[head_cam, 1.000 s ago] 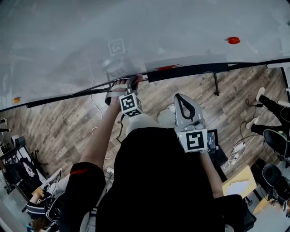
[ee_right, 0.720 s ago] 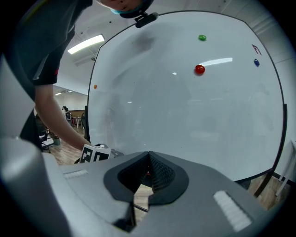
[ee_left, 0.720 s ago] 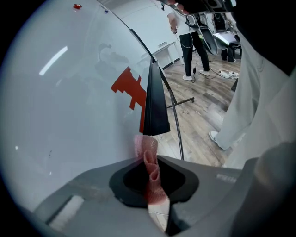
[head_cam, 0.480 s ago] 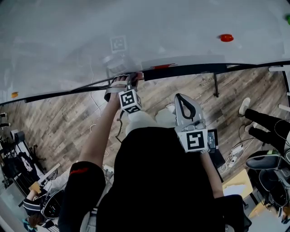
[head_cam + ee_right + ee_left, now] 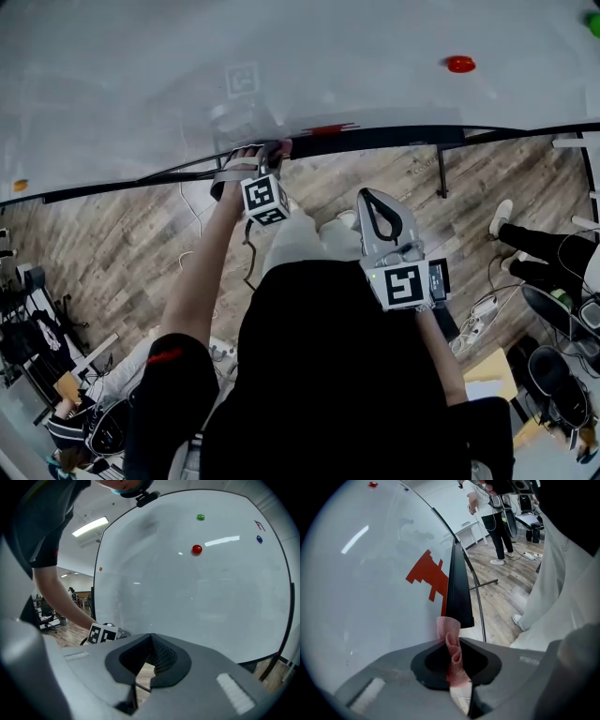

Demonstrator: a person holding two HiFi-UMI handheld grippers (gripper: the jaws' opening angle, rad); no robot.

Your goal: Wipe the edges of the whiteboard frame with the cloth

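The whiteboard (image 5: 300, 56) fills the top of the head view, and its dark bottom frame edge (image 5: 122, 183) runs across below it. My left gripper (image 5: 272, 155) is shut on a pink cloth (image 5: 281, 147) and holds it against that bottom edge. Seen from the left gripper (image 5: 452, 644), the cloth (image 5: 451, 641) stands pinched between the jaws, its tip just short of the end of the black pen tray (image 5: 457, 588). My right gripper (image 5: 370, 199) hangs back over the floor, shut and empty (image 5: 151, 639).
A red magnet (image 5: 459, 64) and a green one (image 5: 200, 517) stick to the board. A red mark (image 5: 429, 576) sits beside the tray. A board stand leg (image 5: 441, 169), cables and another person's legs (image 5: 530, 244) are on the wooden floor at the right.
My left gripper has slid the cloth slightly to the right along the bottom edge, toward the pen tray. The right gripper has stayed put. The person's legs at right shifted.
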